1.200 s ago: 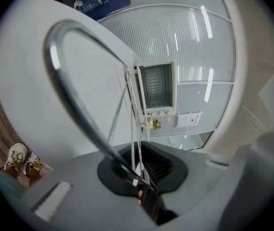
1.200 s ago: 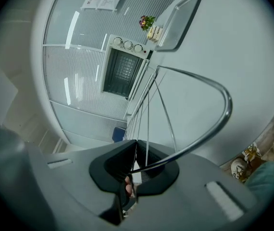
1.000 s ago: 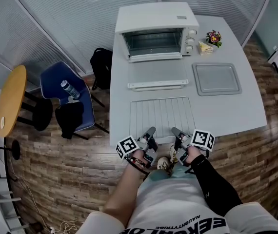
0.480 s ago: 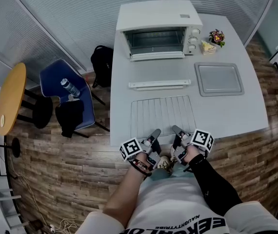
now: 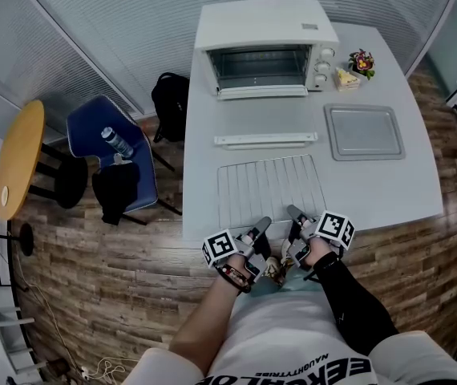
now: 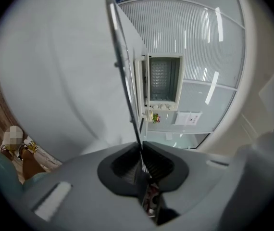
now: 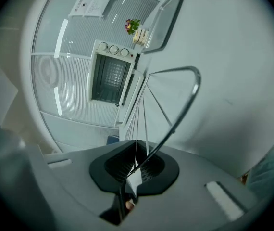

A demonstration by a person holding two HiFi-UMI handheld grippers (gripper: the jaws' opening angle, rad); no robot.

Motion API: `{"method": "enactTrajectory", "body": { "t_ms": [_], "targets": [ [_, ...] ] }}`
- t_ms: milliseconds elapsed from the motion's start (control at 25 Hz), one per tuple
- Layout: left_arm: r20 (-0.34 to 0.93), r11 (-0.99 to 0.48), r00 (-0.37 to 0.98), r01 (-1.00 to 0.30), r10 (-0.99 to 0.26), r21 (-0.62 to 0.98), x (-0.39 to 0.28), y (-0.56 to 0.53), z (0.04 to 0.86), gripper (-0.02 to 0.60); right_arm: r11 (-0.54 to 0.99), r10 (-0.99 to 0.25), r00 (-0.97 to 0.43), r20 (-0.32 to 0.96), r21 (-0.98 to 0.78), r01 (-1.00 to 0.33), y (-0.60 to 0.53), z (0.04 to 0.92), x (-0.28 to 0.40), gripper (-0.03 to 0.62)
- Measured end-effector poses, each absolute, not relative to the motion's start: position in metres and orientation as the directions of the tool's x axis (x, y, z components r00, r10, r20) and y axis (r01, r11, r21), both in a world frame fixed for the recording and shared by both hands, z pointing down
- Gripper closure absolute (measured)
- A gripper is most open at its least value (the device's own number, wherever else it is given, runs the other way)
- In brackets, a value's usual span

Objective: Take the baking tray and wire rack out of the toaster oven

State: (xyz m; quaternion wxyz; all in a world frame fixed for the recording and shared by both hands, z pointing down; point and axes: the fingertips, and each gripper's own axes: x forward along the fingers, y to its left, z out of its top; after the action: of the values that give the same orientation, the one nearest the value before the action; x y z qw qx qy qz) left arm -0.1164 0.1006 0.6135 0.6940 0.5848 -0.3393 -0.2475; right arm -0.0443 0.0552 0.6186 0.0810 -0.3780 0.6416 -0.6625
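1. The rack (image 5: 270, 189) lies flat at the counter's (image 5: 373, 191) front edge, before the open oven (image 5: 262, 42).
2. The tray (image 5: 364, 131) rests right of it, farther back.
3. The left gripper (image 5: 264, 222) has just been opening its jaws, now loose around the rack's near wire.
4. The right gripper (image 5: 293, 212) is clenched on that wire.

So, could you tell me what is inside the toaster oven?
The toaster oven cavity looks empty; the baking tray and wire rack lie outside. Its roof hides the upper part.
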Motion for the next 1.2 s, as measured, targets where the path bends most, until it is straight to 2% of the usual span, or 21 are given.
{"method": "enactTrajectory", "body": {
  "t_ms": [120, 200, 240, 400, 600, 680, 760, 1000, 1200],
  "targets": [
    [0.198, 0.201, 0.620, -0.067, -0.759, 0.977, -0.123, 0.096, 0.619, 0.506, -0.132, -0.574, -0.709, 0.410, -0.901, -0.413, 0.055, 0.617, -0.049, 0.583],
    [0.212, 0.206, 0.596, -0.080, -0.775, 0.975, -0.128, 0.092, 0.622, 0.506, -0.096, -0.549, -0.722, 0.420, -0.890, -0.445, 0.058, 0.617, -0.051, 0.498],
    [0.215, 0.208, 0.585, -0.080, -0.782, 0.975, -0.130, 0.090, 0.623, 0.506, -0.076, -0.536, -0.731, 0.423, -0.886, -0.457, 0.061, 0.616, -0.051, 0.487],
    [0.220, 0.216, 0.578, -0.076, -0.786, 0.973, -0.130, 0.084, 0.623, 0.506, -0.062, -0.512, -0.767, 0.387, -0.907, -0.416, 0.071, 0.609, -0.055, 0.487],
    [0.234, 0.231, 0.574, -0.079, -0.785, 0.970, -0.124, 0.082, 0.628, 0.506, -0.078, -0.500, -0.766, 0.405, -0.901, -0.426, 0.079, 0.615, -0.056, 0.490],
    [0.236, 0.236, 0.574, -0.076, -0.784, 0.969, -0.122, 0.082, 0.628, 0.506, -0.063, -0.500, -0.775, 0.385, -0.909, -0.411, 0.079, 0.612, -0.058, 0.542],
    [0.239, 0.239, 0.575, -0.077, -0.782, 0.968, -0.122, 0.082, 0.629, 0.506, -0.066, -0.508, -0.776, 0.372, -0.916, -0.396, 0.078, 0.611, -0.059, 0.553],
    [0.233, 0.198, 0.598, -0.126, -0.767, 0.972, -0.116, 0.086, 0.622, 0.498, -0.108, -0.525, -0.758, 0.388, -0.913, -0.393, 0.079, 0.617, -0.056, 0.563],
    [0.239, 0.225, 0.599, -0.100, -0.764, 0.969, -0.112, 0.096, 0.627, 0.494, -0.141, -0.525, -0.744, 0.414, -0.904, -0.404, 0.080, 0.626, -0.055, 0.565]
  ]
}}
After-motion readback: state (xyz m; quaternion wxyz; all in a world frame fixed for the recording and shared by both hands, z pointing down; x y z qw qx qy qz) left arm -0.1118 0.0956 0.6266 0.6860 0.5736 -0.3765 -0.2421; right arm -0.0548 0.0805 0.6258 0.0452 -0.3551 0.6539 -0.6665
